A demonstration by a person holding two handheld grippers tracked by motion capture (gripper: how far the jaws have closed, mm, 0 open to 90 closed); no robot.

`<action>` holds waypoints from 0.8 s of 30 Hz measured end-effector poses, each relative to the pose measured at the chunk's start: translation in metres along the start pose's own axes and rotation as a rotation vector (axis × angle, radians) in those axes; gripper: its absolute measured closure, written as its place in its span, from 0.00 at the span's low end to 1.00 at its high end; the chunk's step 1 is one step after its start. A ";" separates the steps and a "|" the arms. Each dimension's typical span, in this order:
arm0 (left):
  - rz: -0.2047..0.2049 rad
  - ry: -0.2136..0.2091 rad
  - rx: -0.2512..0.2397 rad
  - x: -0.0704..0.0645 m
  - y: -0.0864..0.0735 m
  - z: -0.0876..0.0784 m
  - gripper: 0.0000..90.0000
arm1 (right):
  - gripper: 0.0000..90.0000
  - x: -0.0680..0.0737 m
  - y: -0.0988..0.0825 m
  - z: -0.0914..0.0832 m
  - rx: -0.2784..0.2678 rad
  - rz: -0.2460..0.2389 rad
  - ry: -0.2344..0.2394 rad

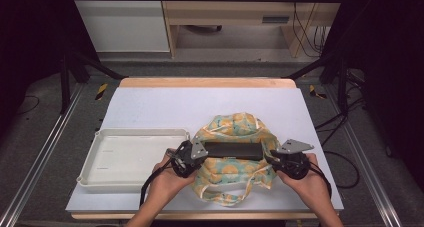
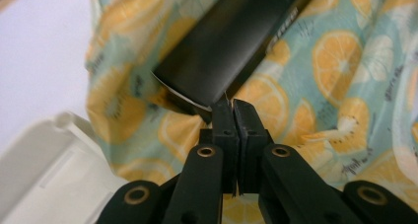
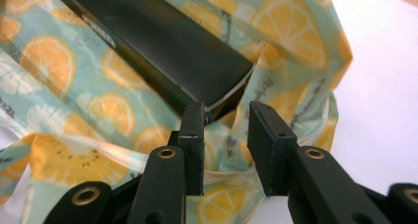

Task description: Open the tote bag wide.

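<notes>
The bag (image 1: pixel 235 159) lies in the middle of the table, just right of the white tray (image 1: pixel 131 159). A long black box (image 1: pixel 234 150) lies on it. The bag looks soft and floppy, so its edge is the best place to pinch. The box looks stiff and smooth and may slip.

The left gripper (image 2: pixel 231 105) is closed tight at the box's end; whether it pinches cloth is hard to tell. The right gripper (image 3: pixel 226 116) is partly open at the other end, holding nothing.
</notes>
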State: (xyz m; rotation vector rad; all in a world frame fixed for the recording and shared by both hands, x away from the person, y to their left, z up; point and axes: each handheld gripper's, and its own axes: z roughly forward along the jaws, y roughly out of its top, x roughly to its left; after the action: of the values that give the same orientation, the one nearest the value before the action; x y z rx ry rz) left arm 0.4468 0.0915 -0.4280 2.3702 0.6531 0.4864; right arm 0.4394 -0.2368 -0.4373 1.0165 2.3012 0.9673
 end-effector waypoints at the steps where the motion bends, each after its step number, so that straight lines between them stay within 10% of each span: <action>1: -0.002 -0.001 0.004 0.000 -0.002 0.003 0.99 | 0.78 0.000 -0.003 0.001 0.011 0.005 0.007; 16: 0.030 0.010 0.176 -0.008 -0.012 0.030 1.00 | 1.00 -0.017 -0.032 0.018 0.143 0.050 0.014; 24: 0.023 0.004 0.165 -0.008 -0.015 0.028 1.00 | 0.99 -0.016 -0.026 0.008 0.083 0.033 0.031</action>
State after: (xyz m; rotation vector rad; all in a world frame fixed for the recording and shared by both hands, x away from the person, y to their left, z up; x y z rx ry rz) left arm 0.4492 0.0839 -0.4600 2.5345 0.6922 0.4636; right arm 0.4425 -0.2578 -0.4606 1.0837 2.3742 0.9138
